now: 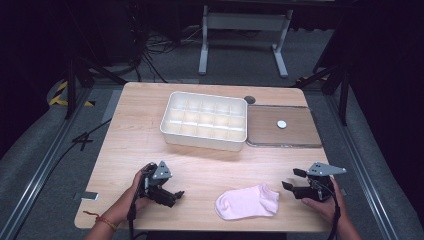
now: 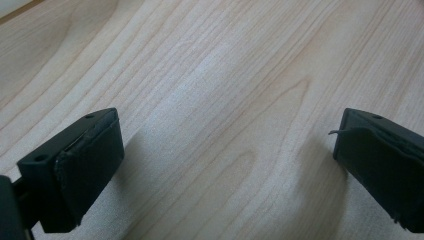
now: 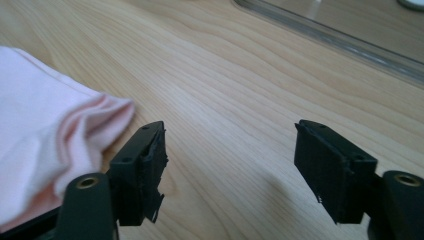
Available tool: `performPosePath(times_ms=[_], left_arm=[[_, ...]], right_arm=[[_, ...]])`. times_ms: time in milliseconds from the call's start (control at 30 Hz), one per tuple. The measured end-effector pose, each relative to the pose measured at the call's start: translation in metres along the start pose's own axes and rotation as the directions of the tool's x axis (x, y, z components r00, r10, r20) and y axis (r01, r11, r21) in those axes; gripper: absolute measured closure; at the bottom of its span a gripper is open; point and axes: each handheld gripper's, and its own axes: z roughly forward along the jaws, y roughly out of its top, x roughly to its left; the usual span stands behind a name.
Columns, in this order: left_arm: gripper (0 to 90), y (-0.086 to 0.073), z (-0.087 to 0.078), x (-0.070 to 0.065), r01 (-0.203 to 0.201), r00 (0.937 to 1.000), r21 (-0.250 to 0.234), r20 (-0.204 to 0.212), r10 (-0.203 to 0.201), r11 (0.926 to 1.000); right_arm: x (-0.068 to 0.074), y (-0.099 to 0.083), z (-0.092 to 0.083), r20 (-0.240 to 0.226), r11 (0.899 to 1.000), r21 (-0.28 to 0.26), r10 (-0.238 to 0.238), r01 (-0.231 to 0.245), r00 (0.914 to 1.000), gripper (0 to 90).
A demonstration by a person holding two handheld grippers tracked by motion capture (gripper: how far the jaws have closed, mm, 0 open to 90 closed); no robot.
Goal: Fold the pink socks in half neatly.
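Pink sock (image 1: 247, 202) lies flat on the wooden table (image 1: 200, 160). My right gripper (image 1: 294, 180) hovers just right of the sock, jaws apart, empty; my left gripper (image 1: 176, 194) sits left of it, also released. Next, I judge, grasping the sock's edge.

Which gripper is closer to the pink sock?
The right gripper. Its open jaws sit just beside the sock's cuff end, with nothing between them. The left gripper is farther off, past the toe end, over bare table.
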Motion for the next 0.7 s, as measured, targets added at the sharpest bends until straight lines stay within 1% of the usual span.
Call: performPosePath(times_ms=[100, 167, 300, 367, 567, 600, 633, 700], left_arm=[[0.0, 0.000, 0.000, 0.000, 0.000, 1.0000, 0.001, 0.000, 0.000, 1.0000], [0.0, 0.000, 0.000, 0.000, 0.000, 1.0000, 0.001, 0.000, 0.000, 1.0000], [0.0, 0.000, 0.000, 0.000, 0.000, 1.0000, 0.000, -0.001, 0.000, 1.0000], [0.0, 0.000, 0.000, 0.000, 0.000, 1.0000, 0.000, -0.001, 0.000, 1.0000], [0.0, 0.000, 0.000, 0.000, 0.000, 1.0000, 0.000, -0.002, 0.000, 1.0000], [0.1, 0.000, 0.000, 0.000, 0.000, 1.0000, 0.000, -0.002, 0.000, 1.0000], [0.1, 0.000, 0.000, 0.000, 0.001, 1.0000, 0.000, -0.003, -0.001, 1.0000], [0.1, 0.000, 0.000, 0.000, -0.002, 1.0000, 0.002, -0.003, 0.002, 1.0000]], right_arm=[[0.006, 0.005, -0.002, -0.015, 0.999, -0.021, -0.027, 0.026, 0.9995, 34.2], [0.012, 0.008, -0.003, -0.029, 0.999, -0.025, -0.037, 0.036, 0.9989, 35.3], [0.023, 0.014, -0.003, -0.056, 0.997, -0.041, -0.074, 0.072, 0.9957, 39.8], [0.029, 0.017, -0.003, -0.082, 0.995, -0.048, -0.091, 0.087, 0.9924, 42.3], [0.050, 0.026, 0.002, -0.134, 0.989, -0.051, -0.144, 0.138, 0.9805, 46.7], [0.050, 0.026, 0.002, -0.134, 0.989, -0.051, -0.144, 0.138, 0.9805, 46.7], [0.055, 0.028, 0.003, -0.145, 0.987, -0.052, -0.158, 0.152, 0.9768, 47.7], [0.063, 0.031, 0.005, -0.172, 0.985, -0.060, -0.172, 0.163, 0.9701, 49.4]])
